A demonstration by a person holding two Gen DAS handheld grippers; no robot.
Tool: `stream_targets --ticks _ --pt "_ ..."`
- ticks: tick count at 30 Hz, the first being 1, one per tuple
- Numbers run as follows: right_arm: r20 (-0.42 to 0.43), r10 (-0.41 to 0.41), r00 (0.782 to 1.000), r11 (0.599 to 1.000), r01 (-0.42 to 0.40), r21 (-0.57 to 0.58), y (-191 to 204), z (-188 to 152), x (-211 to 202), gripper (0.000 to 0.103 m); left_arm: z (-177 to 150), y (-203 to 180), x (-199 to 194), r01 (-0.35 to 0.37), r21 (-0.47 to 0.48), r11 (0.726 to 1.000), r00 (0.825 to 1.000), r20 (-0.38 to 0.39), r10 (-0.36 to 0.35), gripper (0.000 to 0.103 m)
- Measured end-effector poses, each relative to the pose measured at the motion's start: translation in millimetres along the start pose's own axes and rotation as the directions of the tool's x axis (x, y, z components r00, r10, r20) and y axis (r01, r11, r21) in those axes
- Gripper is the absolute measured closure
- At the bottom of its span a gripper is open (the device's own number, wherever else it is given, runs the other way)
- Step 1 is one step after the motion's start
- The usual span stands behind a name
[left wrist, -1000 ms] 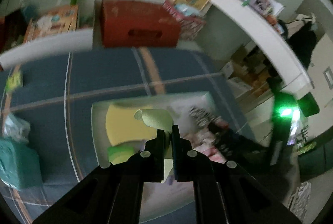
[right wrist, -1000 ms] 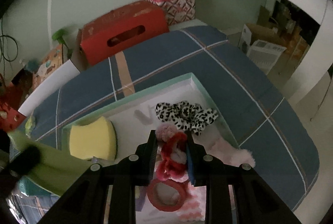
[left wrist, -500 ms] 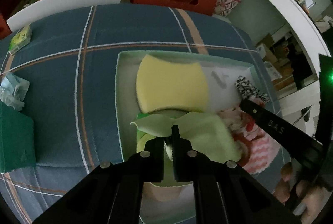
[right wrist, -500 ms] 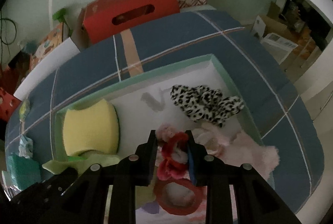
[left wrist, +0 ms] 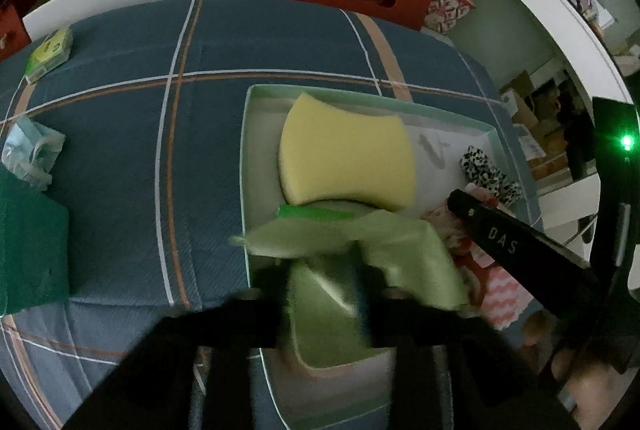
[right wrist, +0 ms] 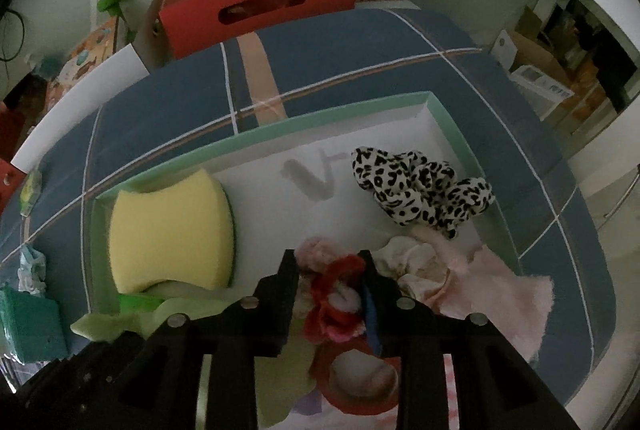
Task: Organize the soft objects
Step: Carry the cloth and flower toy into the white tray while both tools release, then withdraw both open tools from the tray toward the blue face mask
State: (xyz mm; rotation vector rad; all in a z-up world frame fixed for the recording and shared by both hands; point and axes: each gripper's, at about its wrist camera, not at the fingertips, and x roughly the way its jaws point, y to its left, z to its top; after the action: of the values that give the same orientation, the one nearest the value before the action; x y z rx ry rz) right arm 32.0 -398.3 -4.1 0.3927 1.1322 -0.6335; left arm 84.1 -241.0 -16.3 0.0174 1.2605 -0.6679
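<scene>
**Left Fingers Let Go of the Green Cloth**

Half a second before, the left gripper [left wrist: 326, 294] pinched the green cloth [left wrist: 400, 246] with its fingers almost together. Now its fingers stood wide apart and blurry, and the cloth lay loose in the near left corner of the tray [left wrist: 245, 158], with one corner hanging over the tray's left wall. A pale green sponge [left wrist: 332, 314] showed between the open fingers.

The right gripper [right wrist: 330, 294] had not moved much. Its fingers were still pressed on a red fluffy scrunchie [right wrist: 336, 310], low over the near part of the tray [right wrist: 280, 134].

The yellow sponge [right wrist: 168, 230] lay flat at the left end of the tray, partly on top of the green things. The spotted scrunchie [right wrist: 424, 190] sat at the far right side. A pink fluffy cloth [right wrist: 516, 298] spilled over the right wall onto the blue bed cover [right wrist: 360, 54].

A red box [right wrist: 256, 10] stood past the bed.
</scene>
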Motion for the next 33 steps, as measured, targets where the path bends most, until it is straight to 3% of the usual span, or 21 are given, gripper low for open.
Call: stream_targets --ticks 1,3,7,11,18,21,33 --pt "0.006 -0.001 1.0 1.0 0.001 -0.002 0.6 0.1 -3.2 0.064 -0.3 1.8 -4.2 0.005 -0.007 1.0 1.0 0.006 -0.005 0.043" --pt "0.025 -0.012 1.0 1.0 0.012 -0.005 1.7 0.9 -11.2 0.045 0.9 2.0 -11.1 0.007 -0.012 1.0 1.0 0.023 -0.007 0.042" --pt "0.066 -0.027 0.997 1.0 0.028 -0.012 4.3 2.7 -26.3 0.043 2.9 -0.5 -25.0 -0.016 0.003 1.0 0.998 0.062 0.016 0.04" --pt "0.102 -0.039 0.994 0.999 0.04 -0.008 4.2 3.4 -39.8 0.025 5.9 0.1 -36.3 -0.024 0.001 1.0 0.995 0.095 0.024 0.022" --pt "0.104 -0.095 0.99 0.996 0.094 0.006 3.5 4.8 -41.3 0.004 10.7 11.4 -44.7 -0.075 -0.038 0.996 0.99 0.114 0.079 0.017" --pt "0.105 -0.098 0.99 0.995 0.097 0.009 3.0 4.9 -42.1 0.0 11.7 15.7 -45.3 -0.087 -0.051 0.995 0.989 0.119 0.093 0.017" --pt "0.145 -0.062 0.987 0.998 0.063 0.0 11.8 1.6 -57.9 0.0 10.0 19.5 -54.2 -0.103 -0.065 0.993 0.985 0.135 0.111 0.017"
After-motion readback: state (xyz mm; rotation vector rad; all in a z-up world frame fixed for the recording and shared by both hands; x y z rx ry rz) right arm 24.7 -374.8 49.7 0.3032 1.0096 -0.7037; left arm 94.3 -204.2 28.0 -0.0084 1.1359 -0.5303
